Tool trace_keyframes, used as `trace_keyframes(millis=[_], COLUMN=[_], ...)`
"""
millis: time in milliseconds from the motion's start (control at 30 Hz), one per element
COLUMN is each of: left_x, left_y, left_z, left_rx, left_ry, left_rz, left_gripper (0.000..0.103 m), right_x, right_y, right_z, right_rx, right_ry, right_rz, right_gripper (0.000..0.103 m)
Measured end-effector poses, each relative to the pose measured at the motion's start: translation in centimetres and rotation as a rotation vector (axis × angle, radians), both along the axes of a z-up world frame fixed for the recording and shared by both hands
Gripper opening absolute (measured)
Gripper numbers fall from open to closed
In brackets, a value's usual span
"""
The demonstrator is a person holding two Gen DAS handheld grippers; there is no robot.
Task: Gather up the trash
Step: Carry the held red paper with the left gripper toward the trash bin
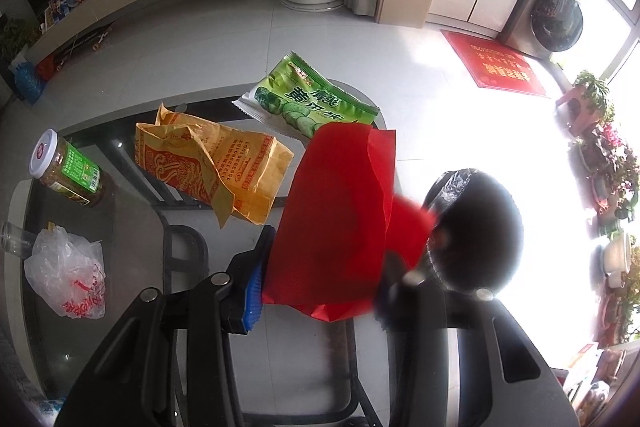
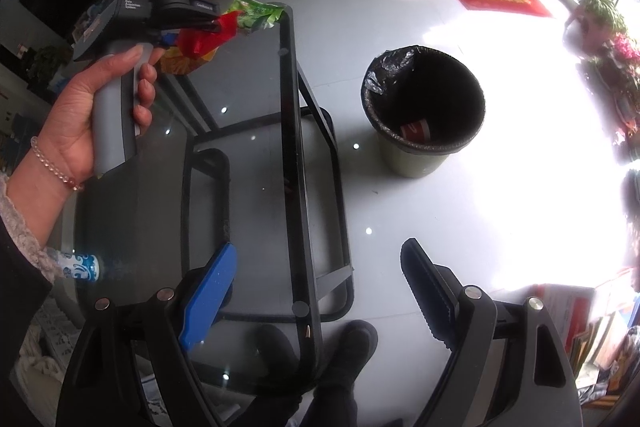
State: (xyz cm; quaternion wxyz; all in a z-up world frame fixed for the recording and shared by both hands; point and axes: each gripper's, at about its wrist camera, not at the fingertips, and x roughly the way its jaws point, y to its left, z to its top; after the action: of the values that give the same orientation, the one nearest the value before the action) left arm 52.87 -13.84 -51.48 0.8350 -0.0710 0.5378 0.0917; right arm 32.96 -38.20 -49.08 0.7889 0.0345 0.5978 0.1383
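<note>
Left gripper (image 1: 320,279) clamps the red paper bag (image 1: 332,223) above the glass table's (image 2: 248,75) far edge; right gripper (image 2: 316,291) gapes empty. Carry step; next: swing over lined bin (image 2: 424,107), release.

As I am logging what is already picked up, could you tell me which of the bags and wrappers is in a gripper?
The red bag, clamped in the left gripper; the green, yellow and clear ones lie on the table.
</note>
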Motion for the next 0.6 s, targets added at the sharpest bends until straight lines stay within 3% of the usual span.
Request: trace_keyframes(millis=[600], left_x=[0.7], left_y=[-1.5], left_z=[0.8], left_rx=[-0.002], left_ry=[-0.010], left_rz=[-0.036], left_gripper=[0.043], right_x=[-0.3], right_y=[-0.5], right_z=[0.3], right_rx=[-0.002], right_ry=[-0.012], right_rz=[-0.018], right_gripper=[0.081])
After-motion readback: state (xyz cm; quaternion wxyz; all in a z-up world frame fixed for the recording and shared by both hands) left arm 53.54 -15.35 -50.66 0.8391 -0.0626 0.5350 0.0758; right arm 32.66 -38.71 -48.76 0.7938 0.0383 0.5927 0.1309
